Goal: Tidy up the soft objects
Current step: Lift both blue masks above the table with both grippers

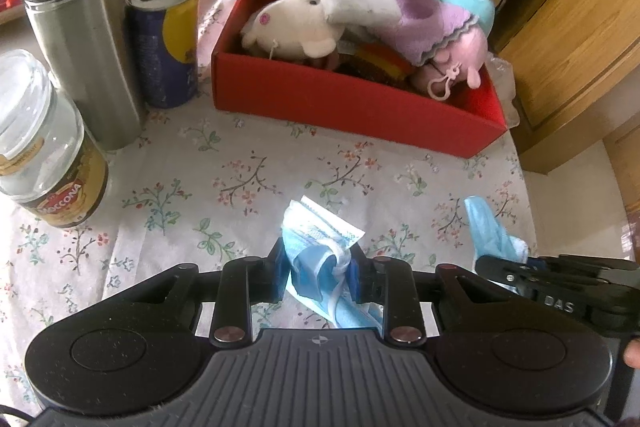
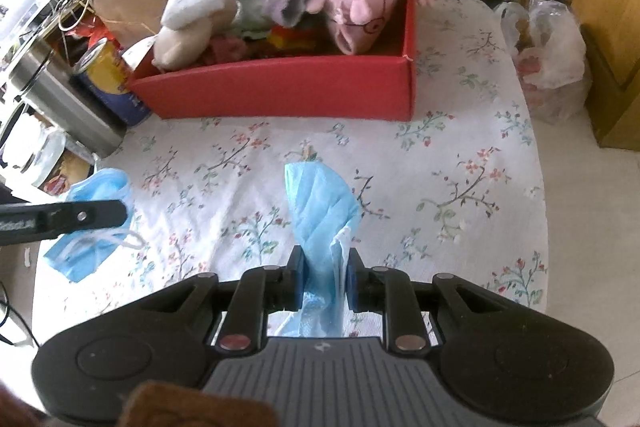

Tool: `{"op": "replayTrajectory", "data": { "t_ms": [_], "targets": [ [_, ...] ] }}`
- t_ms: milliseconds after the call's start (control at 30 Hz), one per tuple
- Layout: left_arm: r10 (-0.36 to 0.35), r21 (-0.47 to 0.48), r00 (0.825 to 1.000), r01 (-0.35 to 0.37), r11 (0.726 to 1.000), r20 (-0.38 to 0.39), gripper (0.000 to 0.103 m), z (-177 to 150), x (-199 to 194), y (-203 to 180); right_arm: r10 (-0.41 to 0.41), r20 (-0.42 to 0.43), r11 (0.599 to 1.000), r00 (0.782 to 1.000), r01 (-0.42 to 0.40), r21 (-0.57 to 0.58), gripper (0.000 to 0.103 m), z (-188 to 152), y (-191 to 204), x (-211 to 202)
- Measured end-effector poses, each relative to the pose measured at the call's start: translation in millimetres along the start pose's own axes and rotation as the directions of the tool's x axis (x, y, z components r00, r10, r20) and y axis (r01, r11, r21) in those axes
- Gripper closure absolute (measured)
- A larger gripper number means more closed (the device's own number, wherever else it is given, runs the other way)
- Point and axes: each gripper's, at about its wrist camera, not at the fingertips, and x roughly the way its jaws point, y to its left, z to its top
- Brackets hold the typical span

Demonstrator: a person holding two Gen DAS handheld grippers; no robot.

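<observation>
Round table under a floral cloth [image 1: 224, 187], cluttered shelves behind. Two crumpled blue face masks, pleated, white ear loops. Left gripper [image 1: 322, 267] is clamped on one mask [image 1: 316, 239], bunched between its pads, raised off the cloth. Right gripper [image 2: 323, 275] pinches the second mask [image 2: 320, 211], which sticks up past the fingertips. One red box [image 1: 340, 99] beyond, holding two plush toys, a white sponge and cloths. One flask, one can, one jar at left.
</observation>
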Motion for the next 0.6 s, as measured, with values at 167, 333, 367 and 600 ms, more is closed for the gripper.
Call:
{"op": "replayTrajectory", "data": {
  "t_ms": [167,333,367,600],
  "targets": [
    [0.026,0.025,1.000,-0.026,0.999,-0.017,0.074,-3,6,-5,0.026,0.015,1.000,1.000,-0.025,-0.010,0.103,-3,3,-8],
    [0.049,0.063,0.999,-0.048,0.997,-0.016,0.074,-6,9,-14,0.048,0.050,0.998,0.998,-0.047,-0.030,0.103,-2,8,-20],
    [0.051,0.068,0.999,-0.050,0.996,-0.015,0.074,-6,9,-15,0.054,0.056,0.998,0.997,-0.052,-0.035,0.103,-1,9,-21],
    [0.098,0.109,0.995,-0.100,0.989,0.023,0.073,-5,8,-27,0.083,0.092,0.995,0.992,-0.077,-0.069,0.103,4,20,-29]
  ]
}}
